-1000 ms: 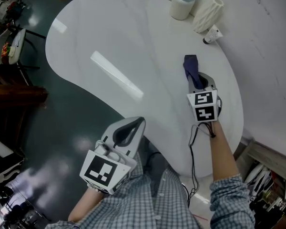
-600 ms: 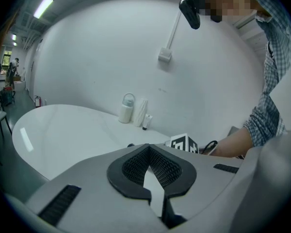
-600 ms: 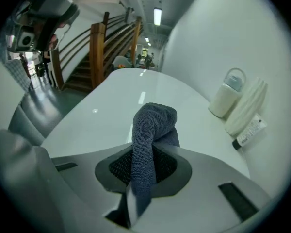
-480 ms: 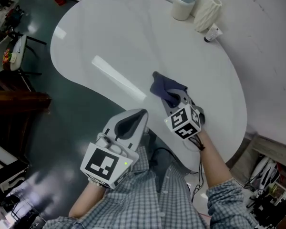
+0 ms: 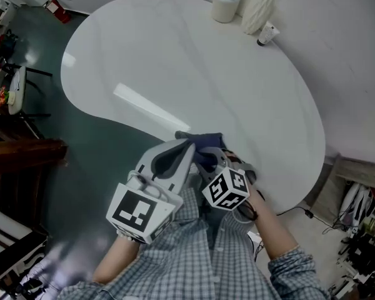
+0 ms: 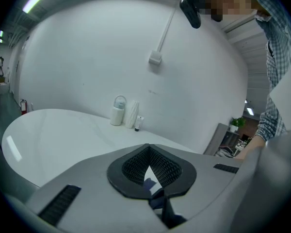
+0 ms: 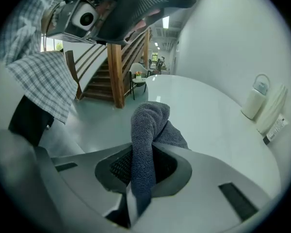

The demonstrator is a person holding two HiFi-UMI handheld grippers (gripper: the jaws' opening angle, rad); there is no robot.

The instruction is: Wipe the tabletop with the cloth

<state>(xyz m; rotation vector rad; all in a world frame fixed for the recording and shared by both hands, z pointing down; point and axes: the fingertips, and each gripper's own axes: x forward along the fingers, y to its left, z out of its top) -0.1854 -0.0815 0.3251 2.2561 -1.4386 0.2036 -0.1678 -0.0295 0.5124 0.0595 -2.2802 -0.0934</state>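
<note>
The dark blue cloth (image 5: 204,147) lies bunched on the white tabletop (image 5: 175,61) close to its near edge. My right gripper (image 5: 210,159) is shut on it, and the marker cube sits just behind the jaws. In the right gripper view the cloth (image 7: 150,125) rises as a thick fold between the closed jaws of the right gripper (image 7: 141,174). My left gripper (image 5: 181,149) hovers right beside the cloth on its left, with nothing in it. The left gripper (image 6: 150,178) has its jaws together, and a bit of blue cloth shows past them.
At the table's far edge stand a white jar with a pale blue lid (image 5: 225,2), a ribbed white vase (image 5: 257,10) and a small tube (image 5: 264,35). Dark floor lies left of the table, with a chair (image 5: 12,92) there. A wooden staircase (image 7: 117,57) shows beyond.
My right gripper has dragged the cloth from the right middle of the table back and leftward to the near edge, next to the left gripper. The left gripper has barely moved.
</note>
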